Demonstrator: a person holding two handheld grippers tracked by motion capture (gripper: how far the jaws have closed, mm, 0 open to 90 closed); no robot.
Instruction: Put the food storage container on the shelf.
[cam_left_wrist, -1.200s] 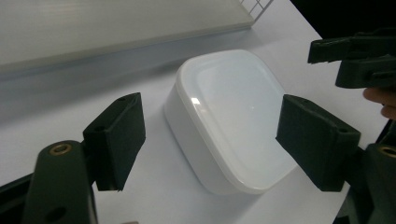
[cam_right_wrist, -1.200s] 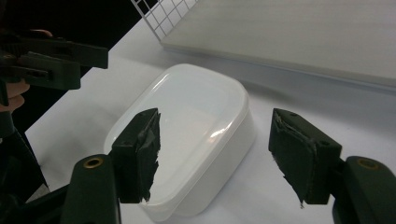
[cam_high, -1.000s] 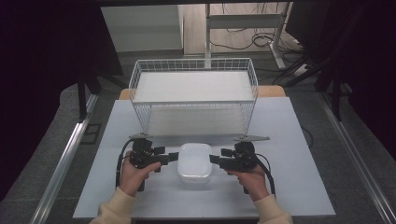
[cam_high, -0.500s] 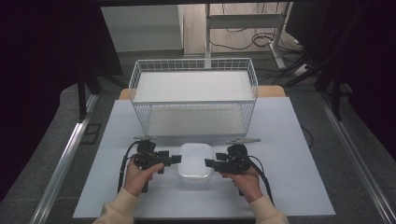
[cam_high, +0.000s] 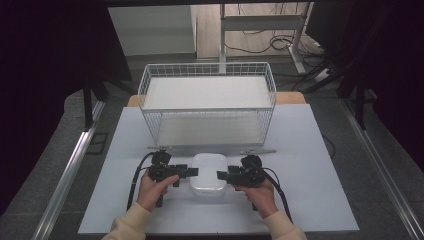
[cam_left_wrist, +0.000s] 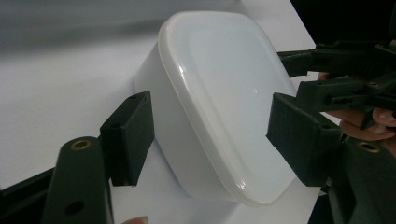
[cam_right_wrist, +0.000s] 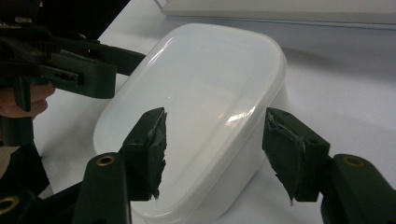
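White lidded plastic container (cam_high: 208, 173) on desk (cam_high: 310, 150), just before wire basket (cam_high: 207, 102). Left gripper (cam_high: 189, 172) and right gripper (cam_high: 223, 175) flanking it, jaws released. Probably light, rigid, slippery; best gripped under lid rim.

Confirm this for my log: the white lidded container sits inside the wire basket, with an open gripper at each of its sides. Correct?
Not quite. The white lidded container sits on the table in front of the wire basket, not inside it, as the high view shows. The rest holds: the left gripper and right gripper flank it, jaws open.
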